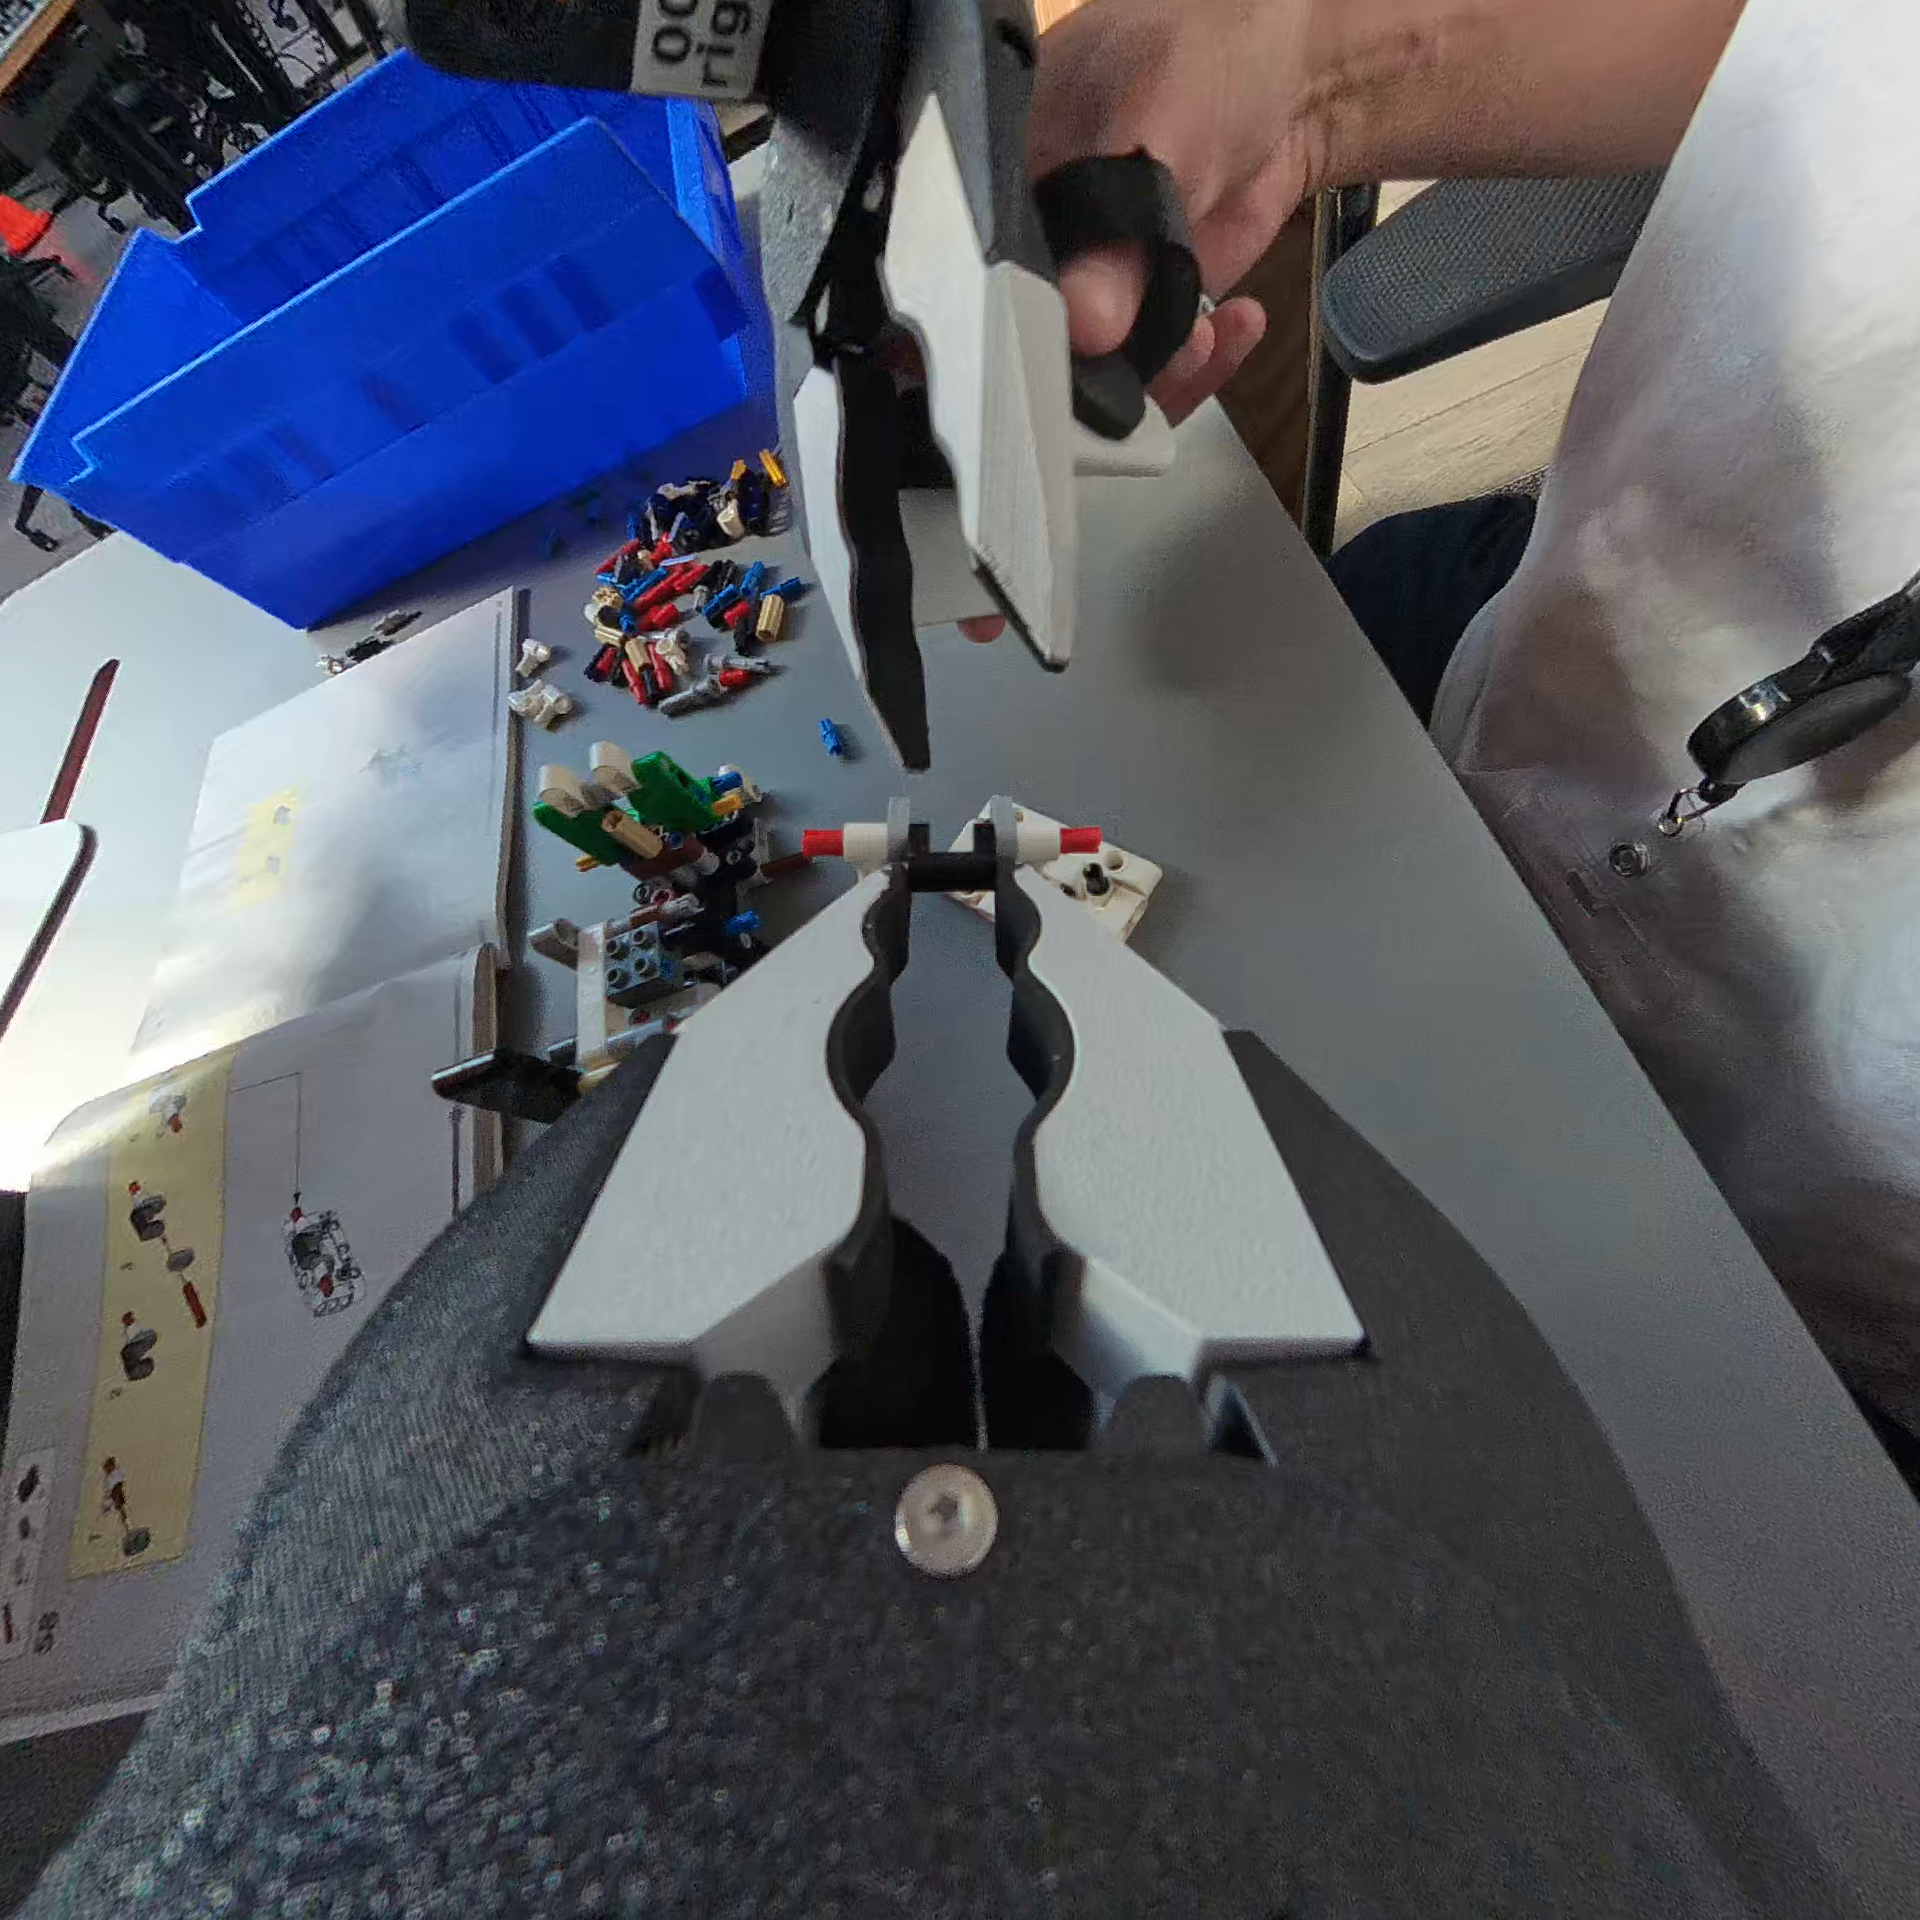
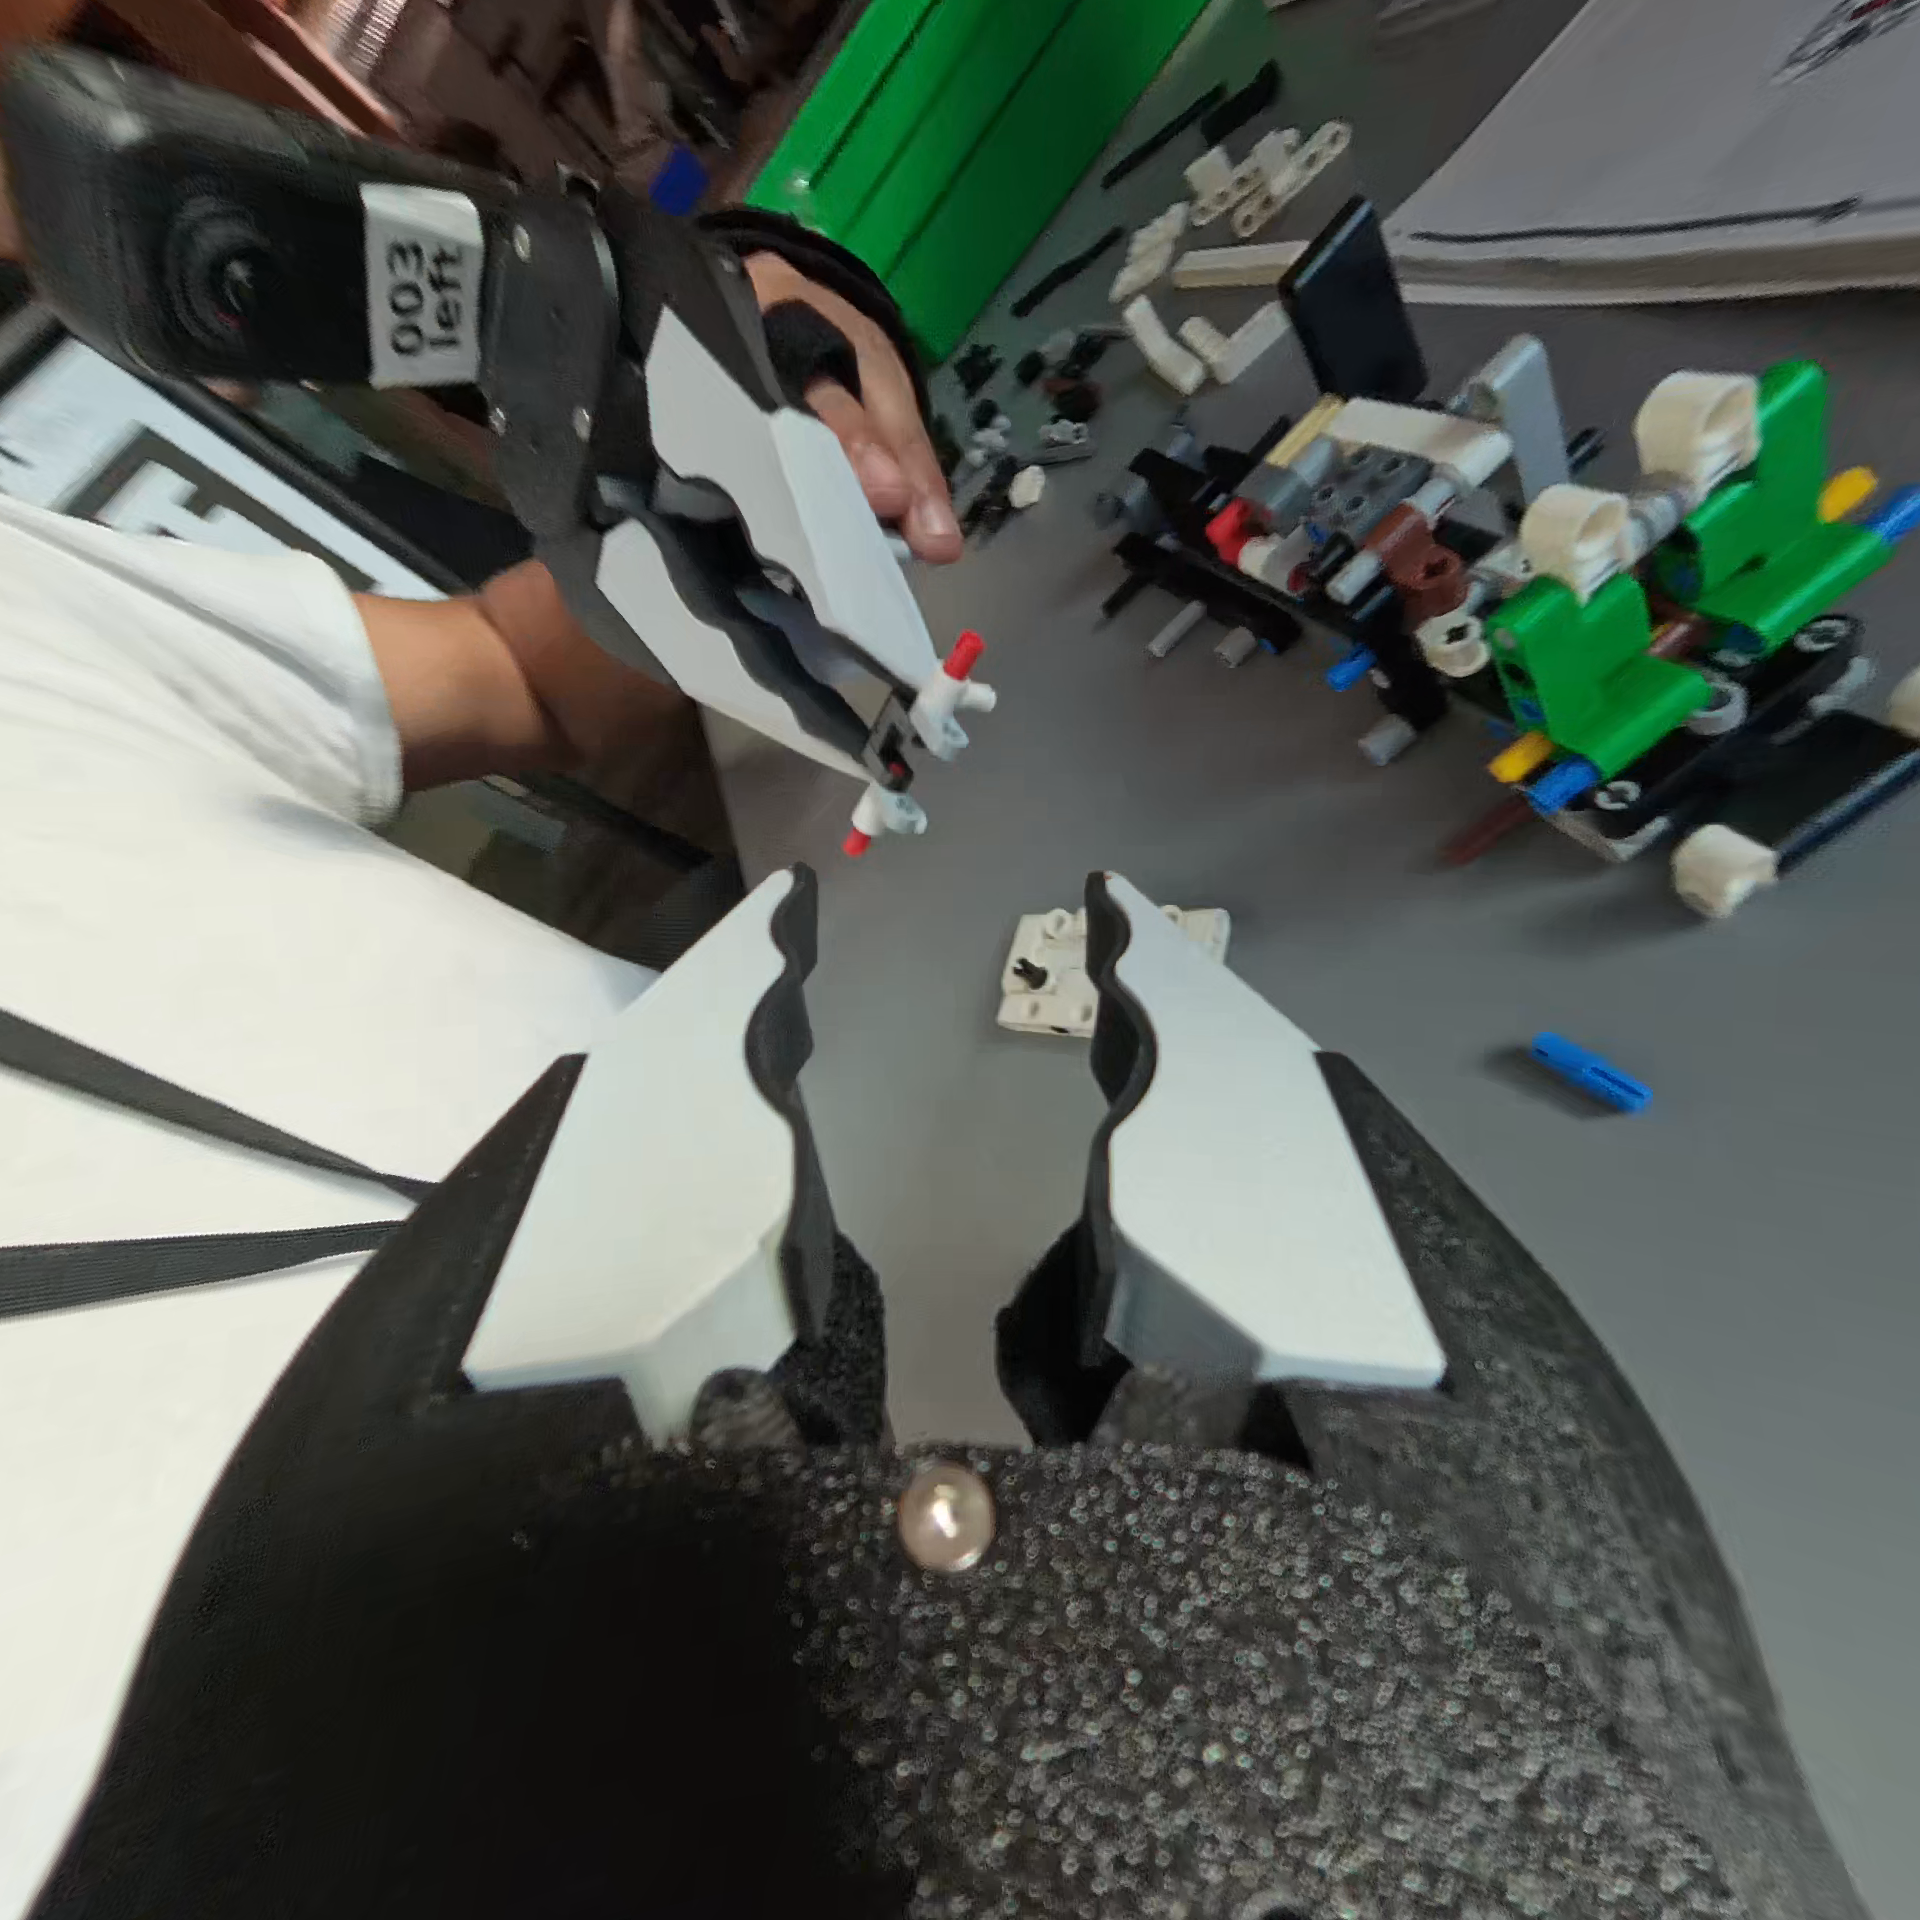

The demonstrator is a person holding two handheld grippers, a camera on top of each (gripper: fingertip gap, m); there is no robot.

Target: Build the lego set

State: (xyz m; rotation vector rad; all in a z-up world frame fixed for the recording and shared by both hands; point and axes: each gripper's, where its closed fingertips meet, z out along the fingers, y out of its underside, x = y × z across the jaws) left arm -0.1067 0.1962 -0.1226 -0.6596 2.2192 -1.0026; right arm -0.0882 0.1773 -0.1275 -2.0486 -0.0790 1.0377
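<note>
The small axle assembly (image 1: 951,847), a black connector block with a white sleeve and a red pin end sticking out each side, sits pinched in my left gripper (image 1: 951,868), raised above the grey table (image 1: 1299,935). Both black pads press on the black middle block, so the jaws stand only narrowly apart.

I judge the build about midway: a green, black and white model (image 2: 1579,623) stands well off to the side, partly built, and heaps of loose pins (image 1: 686,592) lie beside the blue bin (image 1: 416,364). A white panel piece (image 2: 1044,977) with a black pin in it lies flat on the table, and a single blue pin (image 2: 1590,1070) lies apart from it. An open instruction booklet (image 1: 312,883) lies next to the model.

My right gripper (image 2: 945,904) is spread wide and has nothing between its pads. It points steeply down at the table, its tips hovering just over the white panel piece and close to the held assembly. The left one comes in nearly level, with a hand (image 2: 883,436) wrapped round its grip.
</note>
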